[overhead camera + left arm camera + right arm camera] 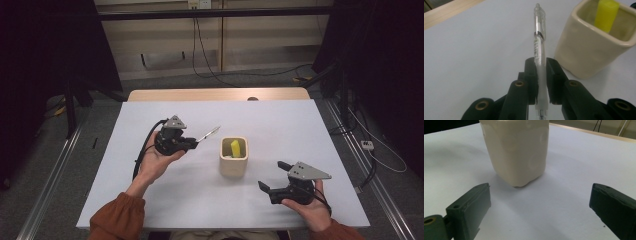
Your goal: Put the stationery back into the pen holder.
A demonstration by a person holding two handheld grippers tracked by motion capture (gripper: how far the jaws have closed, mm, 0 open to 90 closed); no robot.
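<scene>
My left gripper (192,143) (540,62) is shut on a clear plastic pen (208,133) (539,42), which sticks out past the jaws toward the right, just left of the holder and lifted off the table. A cream square pen holder (233,157) (589,47) (517,147) stands mid-table with a yellow highlighter (235,148) (606,13) upright inside it. To the holder's lower right my right gripper (272,176) (540,210) is open, its jaws wide apart and pointing at the holder, with nothing between them.
The white table top (150,200) has a wooden strip (215,94) along its far edge. Dark stands and cables sit on the grey floor around the table.
</scene>
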